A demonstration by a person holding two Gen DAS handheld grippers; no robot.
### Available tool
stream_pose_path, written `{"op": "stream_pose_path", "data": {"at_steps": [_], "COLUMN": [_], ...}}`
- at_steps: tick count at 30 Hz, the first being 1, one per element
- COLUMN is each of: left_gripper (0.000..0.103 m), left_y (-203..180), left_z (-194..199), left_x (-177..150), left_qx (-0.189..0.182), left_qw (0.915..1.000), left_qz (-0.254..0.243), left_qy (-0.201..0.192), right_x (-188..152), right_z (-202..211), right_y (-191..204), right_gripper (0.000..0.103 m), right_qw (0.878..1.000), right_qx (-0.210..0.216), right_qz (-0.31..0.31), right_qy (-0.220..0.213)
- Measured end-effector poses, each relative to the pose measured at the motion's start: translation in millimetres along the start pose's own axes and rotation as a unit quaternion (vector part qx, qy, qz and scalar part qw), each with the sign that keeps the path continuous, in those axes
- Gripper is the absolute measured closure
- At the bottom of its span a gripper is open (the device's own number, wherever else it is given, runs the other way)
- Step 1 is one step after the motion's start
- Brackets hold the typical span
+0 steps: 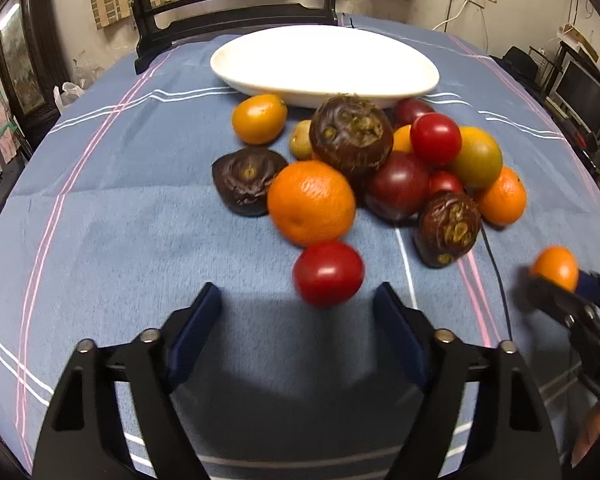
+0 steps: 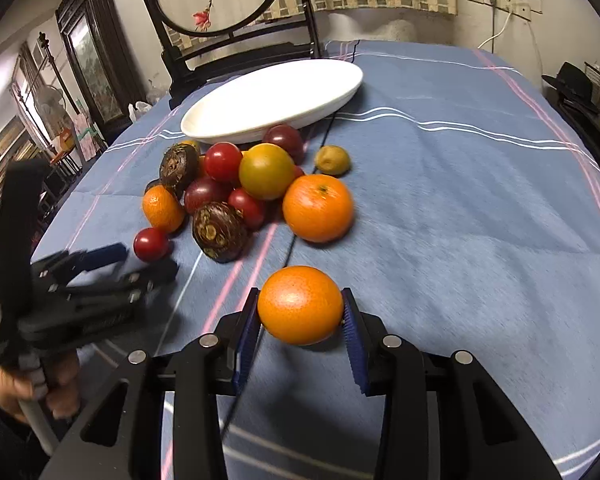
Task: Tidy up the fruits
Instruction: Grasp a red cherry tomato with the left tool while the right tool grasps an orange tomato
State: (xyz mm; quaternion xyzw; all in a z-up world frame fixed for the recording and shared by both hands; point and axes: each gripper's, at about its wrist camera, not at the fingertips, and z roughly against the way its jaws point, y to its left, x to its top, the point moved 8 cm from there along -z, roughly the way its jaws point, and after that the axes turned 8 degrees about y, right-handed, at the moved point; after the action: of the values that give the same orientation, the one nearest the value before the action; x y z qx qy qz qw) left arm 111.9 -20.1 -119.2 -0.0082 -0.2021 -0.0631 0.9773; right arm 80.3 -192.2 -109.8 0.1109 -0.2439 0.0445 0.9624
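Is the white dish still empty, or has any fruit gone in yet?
Empty. The white dish shows only bare white inside in both views; all the fruit lies on the blue tablecloth beside it.

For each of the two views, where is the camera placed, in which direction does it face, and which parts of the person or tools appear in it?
Left wrist view: sits on the left hand-held gripper, faces down over the table at the red tomato, fruit pile and white dish; its open fingers show.
Right wrist view: sits on the right hand-held gripper, shut on an orange; the person's hand shows at left.
Shared: dish, pile, blue tablecloth, and each sees the other gripper.
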Motion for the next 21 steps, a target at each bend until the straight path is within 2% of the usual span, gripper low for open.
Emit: {"op": "stream_pose_path", "data": {"at_steps": [1, 3, 5, 8, 11, 14, 17, 21], "left_gripper": [0.040, 0.061, 0.072, 0.073, 0.073, 0.073, 0.073, 0.073], "left_y": [-2, -6, -11, -9, -8, 0, 8, 16], "left_z": [0, 2, 5, 8, 17, 37, 61, 75], "left_x": [2, 4, 5, 2, -2, 10, 40, 98], "left_qx": [-0.001, 0.001, -0.002, -0.001, -0.027, -0.048, -0.050, -0.033], "left_qw": [1.0000, 0.9999, 0.9997, 0.9996, 0.9989, 0.9977, 0.9963, 0.9944], "left_qz": [-0.001, -0.009, -0.023, -0.026, -0.037, -0.041, -0.040, -0.030], "left_qy": [-0.002, -0.007, -0.012, -0.010, -0.005, -0.023, -0.057, -0.096], "right_x": [-1, -2, -1, 0, 9, 26, 55, 104], "right_z": [2, 7, 10, 16, 28, 44, 59, 63], "right_y": [-1, 0, 1, 7, 14, 21, 31, 47], "right_gripper": [0.063, 0.063, 0.063, 0.063, 0.063, 0.063, 0.063, 0.063], "right_qw": [1.000, 1.000, 1.000, 1.000, 0.999, 0.997, 0.994, 0.988], "right_qx": [0.001, 0.003, 0.006, 0.007, 0.013, 0.020, 0.024, 0.018], "right_qz": [0.000, 0.003, 0.007, 0.016, 0.031, 0.041, 0.058, 0.088], "right_qy": [-0.004, -0.013, -0.017, -0.024, -0.039, -0.059, -0.088, -0.121]}}
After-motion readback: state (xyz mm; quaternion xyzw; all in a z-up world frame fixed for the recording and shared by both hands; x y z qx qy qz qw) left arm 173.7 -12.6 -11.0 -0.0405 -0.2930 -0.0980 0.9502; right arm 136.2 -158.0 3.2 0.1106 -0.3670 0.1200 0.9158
